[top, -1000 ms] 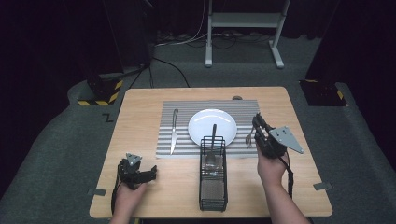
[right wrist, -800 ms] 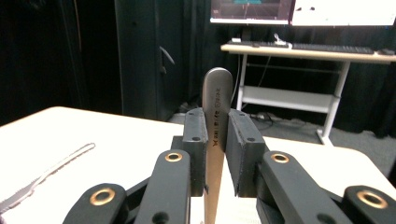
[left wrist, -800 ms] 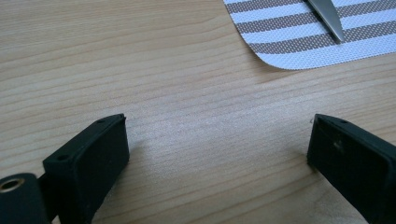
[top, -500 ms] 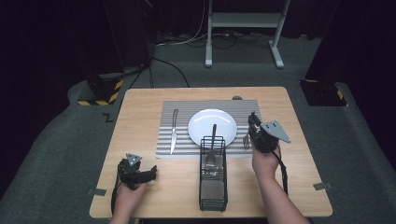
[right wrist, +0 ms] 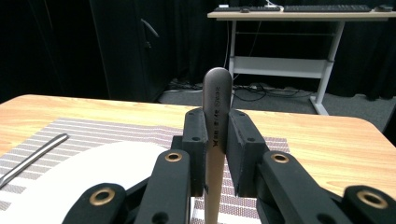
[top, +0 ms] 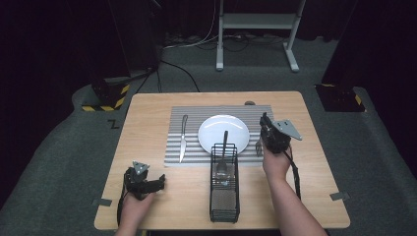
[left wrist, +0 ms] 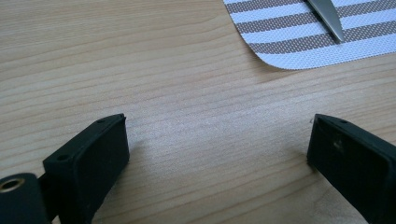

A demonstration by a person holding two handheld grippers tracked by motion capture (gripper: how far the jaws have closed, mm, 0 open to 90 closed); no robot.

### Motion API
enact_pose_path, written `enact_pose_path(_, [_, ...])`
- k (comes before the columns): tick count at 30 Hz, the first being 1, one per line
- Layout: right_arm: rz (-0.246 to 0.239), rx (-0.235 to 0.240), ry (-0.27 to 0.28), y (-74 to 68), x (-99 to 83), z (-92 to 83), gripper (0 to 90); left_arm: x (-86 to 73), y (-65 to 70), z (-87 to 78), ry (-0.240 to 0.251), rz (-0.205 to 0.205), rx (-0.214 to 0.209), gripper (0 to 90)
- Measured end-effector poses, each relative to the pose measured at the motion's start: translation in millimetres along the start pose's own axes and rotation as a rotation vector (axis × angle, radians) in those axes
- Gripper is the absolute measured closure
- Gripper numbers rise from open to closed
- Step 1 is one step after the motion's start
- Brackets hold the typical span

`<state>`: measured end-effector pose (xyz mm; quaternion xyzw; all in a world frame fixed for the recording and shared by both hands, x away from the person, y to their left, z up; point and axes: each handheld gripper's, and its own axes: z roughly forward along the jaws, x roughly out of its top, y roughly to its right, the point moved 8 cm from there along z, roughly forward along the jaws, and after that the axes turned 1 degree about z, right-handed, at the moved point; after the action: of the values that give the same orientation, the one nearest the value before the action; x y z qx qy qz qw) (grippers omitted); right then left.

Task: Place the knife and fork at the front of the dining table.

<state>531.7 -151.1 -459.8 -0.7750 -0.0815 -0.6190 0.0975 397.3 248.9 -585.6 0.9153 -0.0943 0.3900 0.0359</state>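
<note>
Right gripper (right wrist: 215, 135) clamped on the fork (right wrist: 215, 116) handle, held upright right of the plate (top: 223, 132); left gripper (left wrist: 219, 158) idle, jaws apart; fork's stiff, light, slick steel, so grip mid-handle.

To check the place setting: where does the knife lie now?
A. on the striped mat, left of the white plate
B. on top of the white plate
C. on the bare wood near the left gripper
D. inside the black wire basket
A: in the high view the knife lies on the striped mat, left of the white plate.
</note>
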Motion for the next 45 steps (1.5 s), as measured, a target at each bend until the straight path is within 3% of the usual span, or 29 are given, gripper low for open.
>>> enact_pose_path(18, [0.061, -0.044, -0.103, 12.2, -16.4, 61.2, 78.5, -0.4, 0.3, -0.6, 0.001, 0.001, -0.002, 6.1])
enact_pose_path(25, [0.062, -0.043, -0.132, 10.6, -21.5, 69.7, 78.5, -0.4, 0.3, -0.6, 0.001, 0.002, -0.001, 6.1])
enact_pose_path(45, [0.054, -0.072, -0.3, 12.8, -49.9, 99.9, 78.4, -0.5, 0.4, -0.7, 0.002, 0.001, -0.003, 6.3])
